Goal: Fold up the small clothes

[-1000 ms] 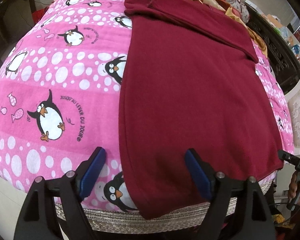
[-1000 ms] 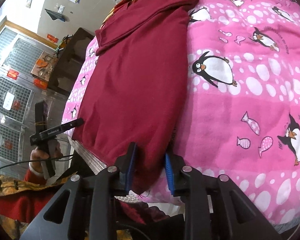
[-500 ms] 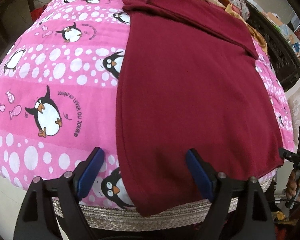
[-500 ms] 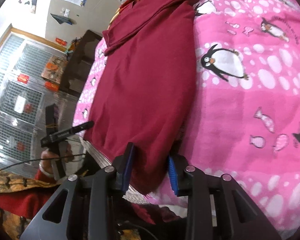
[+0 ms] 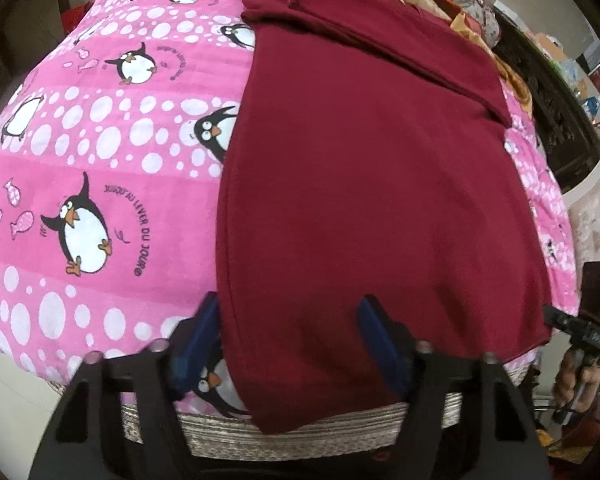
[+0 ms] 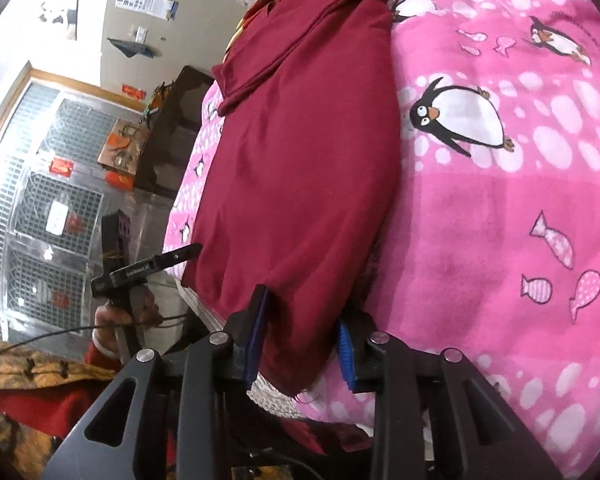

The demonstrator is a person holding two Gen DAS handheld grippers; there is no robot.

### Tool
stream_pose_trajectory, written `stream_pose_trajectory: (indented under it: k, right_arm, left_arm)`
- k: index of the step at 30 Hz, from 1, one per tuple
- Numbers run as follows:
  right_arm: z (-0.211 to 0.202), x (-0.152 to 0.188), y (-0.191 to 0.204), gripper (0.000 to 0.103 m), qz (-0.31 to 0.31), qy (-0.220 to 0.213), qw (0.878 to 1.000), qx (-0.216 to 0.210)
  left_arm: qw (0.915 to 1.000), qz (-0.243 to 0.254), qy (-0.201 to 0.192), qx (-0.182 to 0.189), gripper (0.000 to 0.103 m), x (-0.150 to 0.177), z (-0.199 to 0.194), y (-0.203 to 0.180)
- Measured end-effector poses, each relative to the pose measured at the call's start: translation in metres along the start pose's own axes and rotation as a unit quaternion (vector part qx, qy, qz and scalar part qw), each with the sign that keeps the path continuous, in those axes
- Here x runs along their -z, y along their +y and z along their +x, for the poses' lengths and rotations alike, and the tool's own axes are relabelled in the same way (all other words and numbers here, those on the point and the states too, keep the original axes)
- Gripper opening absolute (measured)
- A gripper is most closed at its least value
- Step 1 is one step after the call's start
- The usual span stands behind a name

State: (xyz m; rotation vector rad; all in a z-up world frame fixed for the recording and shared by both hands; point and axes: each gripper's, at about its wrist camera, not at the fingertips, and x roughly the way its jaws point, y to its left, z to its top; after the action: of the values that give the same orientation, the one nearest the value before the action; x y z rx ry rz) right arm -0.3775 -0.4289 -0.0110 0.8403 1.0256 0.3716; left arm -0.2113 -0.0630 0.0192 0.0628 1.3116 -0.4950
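A maroon garment [image 5: 372, 184] lies flat and lengthwise on a pink penguin-print blanket [image 5: 100, 152], with a folded part at its far end. My left gripper [image 5: 290, 334] straddles the hem's near left corner. Its jaws are closing; cloth lies between the blue pads [image 5: 204, 332], which do not pinch it. In the right wrist view the same garment [image 6: 300, 160] hangs over the bed's edge. My right gripper [image 6: 302, 346] stands astride the other hem corner, the cloth loose between its spread pads. A hand [image 6: 116, 312] holds the left gripper's handle.
A heap of other clothes [image 5: 460, 4] lies at the bed's far end. Under the blanket's near edge a woven mat [image 5: 320, 432] shows. Dark wooden furniture [image 5: 556, 120] stands beside the bed, and a wire-mesh cabinet [image 6: 40, 208] beyond it.
My left gripper's jaws have drawn in around the hem's left corner. The right gripper's jaws have spread slightly and its view has tilted a little; the garment lies as before.
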Motion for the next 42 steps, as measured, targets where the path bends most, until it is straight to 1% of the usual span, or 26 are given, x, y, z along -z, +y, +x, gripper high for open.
stream_pose_trajectory:
  k: [7, 12, 19, 35, 42]
  right_arm:
    - [0.003, 0.001, 0.000, 0.063, -0.007, -0.003, 1.000, 0.000]
    - [0.003, -0.001, -0.001, 0.063, -0.002, -0.001, 1.000, -0.005]
    - [0.003, -0.002, 0.001, 0.063, -0.006, 0.002, 1.000, 0.001]
    - [0.002, -0.002, 0.001, 0.063, -0.008, 0.000, 1.000, 0.000]
    - [0.001, -0.004, 0.000, 0.063, -0.015, -0.002, 1.000, 0.002]
  left_arm:
    - [1.0000, -0.001, -0.001, -0.001, 0.070, -0.001, 0.002, -0.001]
    - [1.0000, 0.005, -0.002, -0.003, 0.070, 0.000, 0.002, -0.001]
    - [1.0000, 0.004, -0.004, -0.003, 0.070, 0.001, 0.002, 0.001]
    - [0.9999, 0.006, -0.005, -0.009, 0.075, 0.001, 0.005, -0.007]
    - [0.9999, 0.007, -0.006, -0.012, 0.075, 0.001, 0.007, -0.012]
